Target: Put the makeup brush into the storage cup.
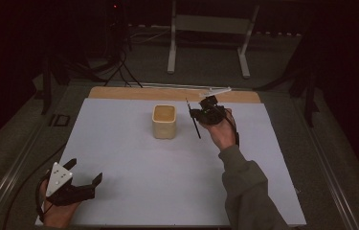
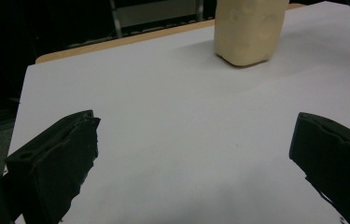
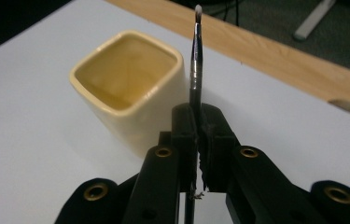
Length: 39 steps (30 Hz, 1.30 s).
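Observation:
A cream square cup (image 1: 163,121) stands upright near the middle back of the white sheet (image 1: 167,167); its hollow inside (image 3: 126,70) faces up. Just right of it, my right gripper (image 1: 197,114) is shut on a thin dark brush (image 1: 194,120), held above the sheet. In the right gripper view the brush (image 3: 195,60) runs up from between the closed jaws, its pale tip beside the cup's rim. My left gripper (image 1: 85,171) rests at the sheet's front left corner, jaws wide apart, nothing between them. The cup (image 2: 248,30) appears far ahead in the left gripper view.
A wooden table edge (image 1: 172,93) shows behind the sheet, with a white strip-like object (image 1: 215,91) lying on it. A white stand frame (image 1: 210,33) and cables are on the floor beyond. A sleeve (image 1: 246,187) crosses the sheet's right front.

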Each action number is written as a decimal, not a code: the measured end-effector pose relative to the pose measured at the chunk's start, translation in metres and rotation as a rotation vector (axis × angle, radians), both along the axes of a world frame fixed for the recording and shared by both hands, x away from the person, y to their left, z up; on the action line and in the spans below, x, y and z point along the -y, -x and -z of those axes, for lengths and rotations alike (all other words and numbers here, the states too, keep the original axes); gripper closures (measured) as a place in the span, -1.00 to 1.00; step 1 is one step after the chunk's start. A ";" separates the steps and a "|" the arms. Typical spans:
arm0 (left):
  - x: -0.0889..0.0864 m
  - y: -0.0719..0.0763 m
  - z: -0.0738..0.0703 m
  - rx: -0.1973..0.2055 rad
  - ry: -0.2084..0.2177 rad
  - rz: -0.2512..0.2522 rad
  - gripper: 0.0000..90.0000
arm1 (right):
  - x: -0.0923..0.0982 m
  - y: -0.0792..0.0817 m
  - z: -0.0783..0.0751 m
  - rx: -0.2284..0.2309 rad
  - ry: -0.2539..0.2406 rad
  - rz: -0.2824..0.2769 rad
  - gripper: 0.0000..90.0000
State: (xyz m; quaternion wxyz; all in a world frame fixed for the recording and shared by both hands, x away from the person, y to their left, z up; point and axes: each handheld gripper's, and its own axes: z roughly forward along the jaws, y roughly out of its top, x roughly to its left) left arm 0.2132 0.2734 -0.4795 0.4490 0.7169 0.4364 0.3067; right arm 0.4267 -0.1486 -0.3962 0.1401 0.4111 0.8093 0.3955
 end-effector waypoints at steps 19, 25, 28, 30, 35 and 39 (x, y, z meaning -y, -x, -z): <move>0.000 0.000 0.000 0.002 0.000 0.000 -0.95 | 0.004 0.004 -0.009 0.109 -0.061 0.000 0.89; 0.000 0.000 0.000 0.003 0.000 -0.001 -0.95 | 0.006 0.004 -0.012 0.124 -0.093 0.005 0.89; 0.000 0.000 0.000 0.003 0.001 -0.001 -0.95 | 0.005 0.004 -0.012 0.132 -0.100 0.005 0.89; 0.000 0.000 0.000 0.004 0.000 0.000 -0.96 | 0.004 0.004 -0.012 0.141 -0.103 0.004 0.89; -0.001 0.001 0.000 0.004 0.001 0.000 -0.95 | 0.001 0.005 -0.015 0.170 -0.113 0.000 0.89; 0.000 0.001 0.000 0.004 0.001 0.000 -0.95 | 0.001 0.005 -0.016 0.179 -0.121 0.001 0.89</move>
